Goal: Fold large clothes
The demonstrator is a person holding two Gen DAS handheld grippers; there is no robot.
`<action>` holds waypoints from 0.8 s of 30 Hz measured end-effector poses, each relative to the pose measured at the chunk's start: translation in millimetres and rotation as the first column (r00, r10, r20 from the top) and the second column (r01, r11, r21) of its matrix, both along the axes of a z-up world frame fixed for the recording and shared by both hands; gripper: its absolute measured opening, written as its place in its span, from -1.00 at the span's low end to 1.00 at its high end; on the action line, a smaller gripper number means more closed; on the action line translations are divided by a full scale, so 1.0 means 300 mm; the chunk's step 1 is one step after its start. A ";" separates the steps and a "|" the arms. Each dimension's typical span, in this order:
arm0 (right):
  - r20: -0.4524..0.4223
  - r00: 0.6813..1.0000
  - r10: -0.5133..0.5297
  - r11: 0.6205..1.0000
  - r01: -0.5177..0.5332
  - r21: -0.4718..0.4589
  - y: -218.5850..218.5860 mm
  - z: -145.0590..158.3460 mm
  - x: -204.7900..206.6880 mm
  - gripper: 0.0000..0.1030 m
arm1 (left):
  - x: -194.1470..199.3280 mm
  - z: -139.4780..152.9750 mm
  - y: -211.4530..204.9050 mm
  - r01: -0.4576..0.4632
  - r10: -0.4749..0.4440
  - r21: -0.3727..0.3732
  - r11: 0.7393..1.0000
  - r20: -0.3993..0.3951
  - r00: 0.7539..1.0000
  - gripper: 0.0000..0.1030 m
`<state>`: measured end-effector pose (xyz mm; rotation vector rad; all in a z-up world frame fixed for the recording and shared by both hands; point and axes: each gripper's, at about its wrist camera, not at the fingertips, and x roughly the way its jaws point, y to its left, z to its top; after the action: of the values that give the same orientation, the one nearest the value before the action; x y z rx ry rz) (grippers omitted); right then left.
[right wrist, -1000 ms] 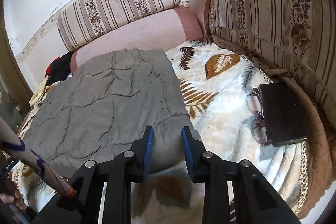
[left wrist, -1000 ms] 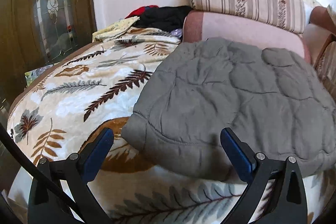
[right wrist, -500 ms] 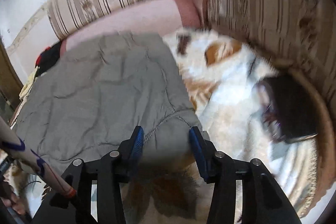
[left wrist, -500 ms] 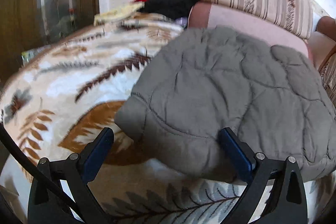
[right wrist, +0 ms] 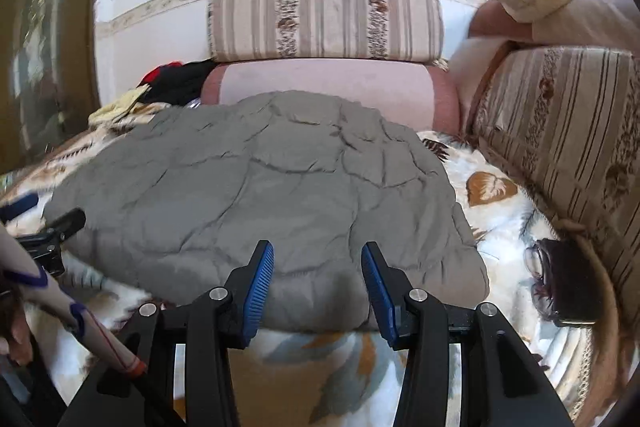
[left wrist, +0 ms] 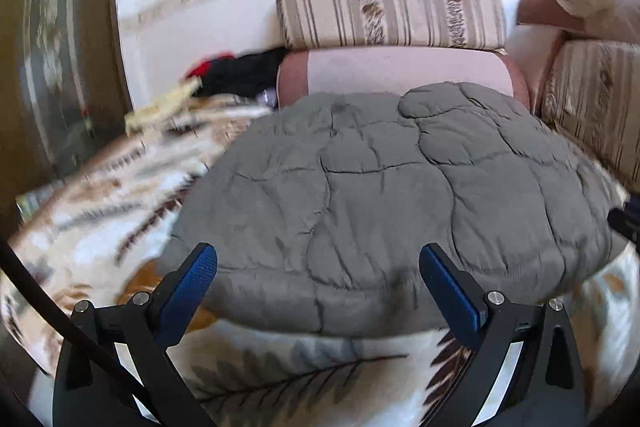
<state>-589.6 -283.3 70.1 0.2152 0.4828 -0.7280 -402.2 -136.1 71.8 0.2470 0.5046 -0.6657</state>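
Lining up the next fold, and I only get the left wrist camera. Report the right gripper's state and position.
Observer: The right gripper is open, its jaws apart over the near edge of the grey quilted garment, towards its right corner, closed on nothing.
Operator: Check the blanket right of that corner.
Observer: Eyeglasses lie there on the leaf-print blanket, right beside a dark case, close to the striped sofa back.
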 end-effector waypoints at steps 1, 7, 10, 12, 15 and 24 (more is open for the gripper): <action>0.006 1.000 -0.009 1.000 0.009 0.026 -0.021 -0.002 0.005 -0.02 | 0.026 -0.010 -0.021 -0.010 0.010 0.019 1.000 -0.025 1.000 0.96; -0.104 0.994 -0.015 0.985 0.033 0.167 -0.095 -0.096 0.077 -0.01 | 0.080 -0.096 -0.097 -0.023 0.038 0.125 0.992 -0.120 0.992 0.99; -0.137 0.991 0.001 0.986 0.022 0.168 -0.105 -0.130 0.087 0.01 | 0.073 -0.099 -0.118 -0.027 0.045 0.164 0.986 -0.112 0.993 0.99; -0.135 0.991 -0.003 0.986 0.025 0.165 -0.097 -0.124 0.080 0.01 | 0.071 -0.088 -0.100 -0.028 0.049 0.152 0.988 -0.137 0.989 0.99; -0.116 0.993 -0.011 0.984 0.031 0.176 -0.075 -0.095 0.045 0.02 | 0.021 -0.065 -0.060 -0.002 0.021 0.124 0.992 -0.154 0.988 0.98; -0.164 0.986 -0.032 0.966 0.072 0.247 0.021 -0.054 -0.017 0.30 | -0.116 -0.041 0.036 0.063 -0.039 0.078 0.995 -0.273 0.961 0.98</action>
<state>-594.6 -276.9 53.9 0.4122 0.7255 -0.7376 -436.8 -125.3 59.4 0.2519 0.7935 -0.7333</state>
